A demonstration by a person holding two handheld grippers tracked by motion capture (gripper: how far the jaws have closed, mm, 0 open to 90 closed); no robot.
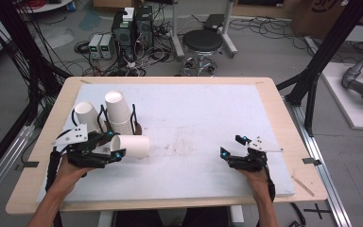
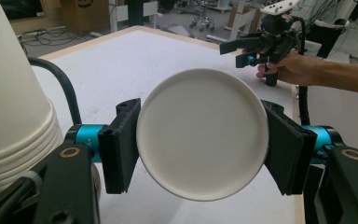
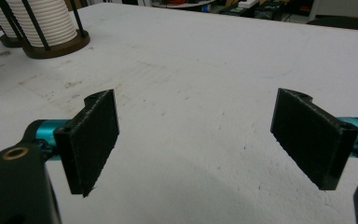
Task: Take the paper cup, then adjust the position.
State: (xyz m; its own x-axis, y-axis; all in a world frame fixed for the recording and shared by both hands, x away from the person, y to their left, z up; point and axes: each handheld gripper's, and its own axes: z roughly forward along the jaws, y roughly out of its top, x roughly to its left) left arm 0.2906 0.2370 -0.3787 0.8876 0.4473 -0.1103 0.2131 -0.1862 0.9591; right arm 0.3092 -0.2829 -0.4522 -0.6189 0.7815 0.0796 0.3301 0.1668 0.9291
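Clamped sideways between the jaws of the left gripper (image 1: 115, 145), a white paper cup (image 1: 131, 145) hangs just above the desk (image 1: 194, 118), beside the wire holder (image 1: 133, 124) with its stack of cups (image 1: 118, 111). Well apart, the right gripper (image 1: 233, 146) rests with its jaws spread wide, gripping nothing.

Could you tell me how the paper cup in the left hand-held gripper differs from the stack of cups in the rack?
The held cup is single and lies on its side, clamped by the left hand-held gripper. The stack of cups is many nested cups, upside down in the wire rack, untouched. Both are plain white paper.
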